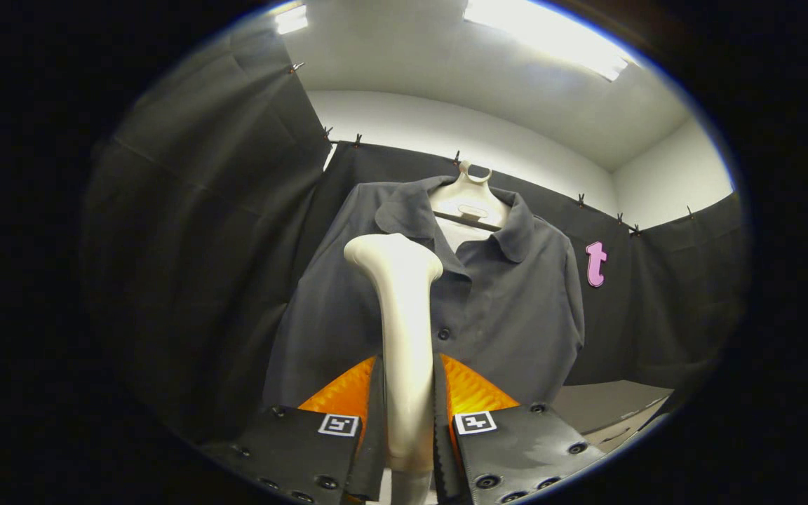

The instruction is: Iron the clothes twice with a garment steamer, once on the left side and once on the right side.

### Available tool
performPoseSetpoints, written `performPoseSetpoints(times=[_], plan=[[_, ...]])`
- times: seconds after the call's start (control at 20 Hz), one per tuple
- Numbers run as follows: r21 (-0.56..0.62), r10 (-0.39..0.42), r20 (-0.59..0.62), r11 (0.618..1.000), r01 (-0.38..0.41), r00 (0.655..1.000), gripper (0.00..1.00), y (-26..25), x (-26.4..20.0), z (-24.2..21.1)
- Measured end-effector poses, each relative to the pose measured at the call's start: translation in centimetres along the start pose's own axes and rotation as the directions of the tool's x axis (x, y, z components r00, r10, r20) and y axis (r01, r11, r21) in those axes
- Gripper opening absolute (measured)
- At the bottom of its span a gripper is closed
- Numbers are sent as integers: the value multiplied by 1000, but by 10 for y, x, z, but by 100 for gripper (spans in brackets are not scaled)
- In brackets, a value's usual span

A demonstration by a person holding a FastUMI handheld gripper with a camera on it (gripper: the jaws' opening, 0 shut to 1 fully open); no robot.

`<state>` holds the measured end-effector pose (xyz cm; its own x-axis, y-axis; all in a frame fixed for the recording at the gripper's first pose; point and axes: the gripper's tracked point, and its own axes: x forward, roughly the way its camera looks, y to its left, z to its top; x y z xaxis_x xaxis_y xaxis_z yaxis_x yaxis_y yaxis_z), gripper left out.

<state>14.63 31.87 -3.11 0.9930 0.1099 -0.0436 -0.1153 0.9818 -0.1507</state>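
A white garment steamer (pixel 404 330) stands upright between my fingers, and my gripper (pixel 407 393) is shut on its handle. Its head (pixel 390 256) rises above the fingers and points at the dark grey button shirt (pixel 509 308) just beyond. The shirt hangs on a white hanger (pixel 470 203) against the black cloth wall. The steamer head sits in front of the shirt's left chest, below the collar (pixel 404 210). Whether the head touches the cloth I cannot tell. The steamer hides part of the shirt's left front.
Black cloth walls (pixel 200 245) close in the booth to the left, behind and to the right of the shirt. A grey table surface (pixel 607 403) shows low to the right, beside the shirt's hem. White ceiling with bright lights (pixel 551 35) is overhead.
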Motion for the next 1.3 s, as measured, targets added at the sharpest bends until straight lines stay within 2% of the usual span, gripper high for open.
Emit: performPoseSetpoints(times=[0.5, 1.3], plan=[[-17, 2, -57, 1000, -3, 998, 36, 11, 1, -36], [-14, 5, -205, 1000, -8, 979, 36, 25, -46, -124]])
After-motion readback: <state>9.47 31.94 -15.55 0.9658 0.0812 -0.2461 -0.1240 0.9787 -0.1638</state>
